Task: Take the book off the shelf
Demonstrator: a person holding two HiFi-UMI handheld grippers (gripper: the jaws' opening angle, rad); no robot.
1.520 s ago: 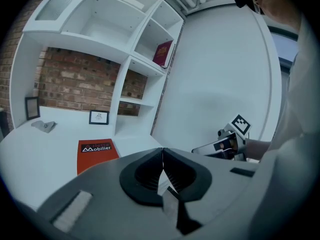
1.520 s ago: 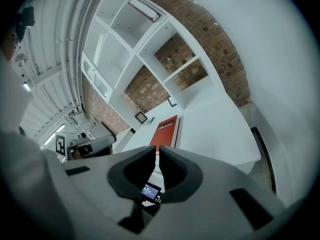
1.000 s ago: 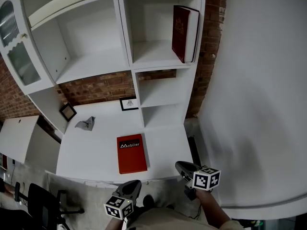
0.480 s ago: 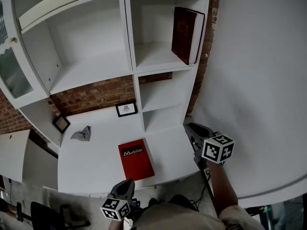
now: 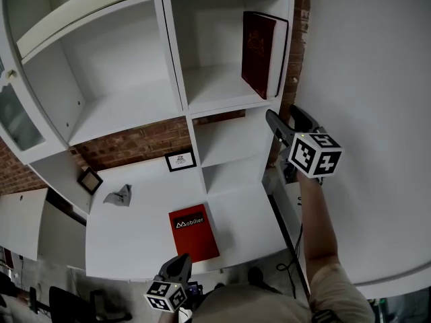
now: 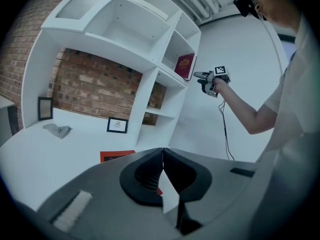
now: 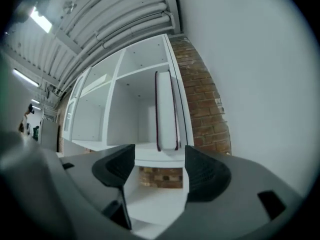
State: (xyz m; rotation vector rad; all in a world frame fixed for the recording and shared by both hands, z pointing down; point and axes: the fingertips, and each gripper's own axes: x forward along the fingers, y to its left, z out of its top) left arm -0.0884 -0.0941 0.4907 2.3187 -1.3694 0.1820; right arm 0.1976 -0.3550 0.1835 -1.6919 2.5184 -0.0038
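A dark red book (image 5: 259, 52) stands upright against the right wall of the upper right shelf compartment. In the right gripper view the book (image 7: 166, 111) shows edge-on, straight ahead and just above the jaws. My right gripper (image 5: 274, 122) is raised just below and right of the book, apart from it. Its jaws have just been opening; the right gripper (image 7: 159, 159) is open with nothing between the pads. My left gripper (image 5: 183, 264) hangs low at the desk's front edge, and the left gripper (image 6: 162, 156) is shut and empty.
A red book (image 5: 193, 231) lies flat on the white desk (image 5: 128, 234). A framed picture (image 5: 180, 161), a small dark frame (image 5: 89, 180) and a grey crumpled cloth (image 5: 118, 195) sit further back. A plain white wall (image 5: 377, 79) flanks the shelf's right side.
The right gripper has risen from the desk's front edge to just below the shelved book, and its jaws have opened. The left gripper stays low and shut.
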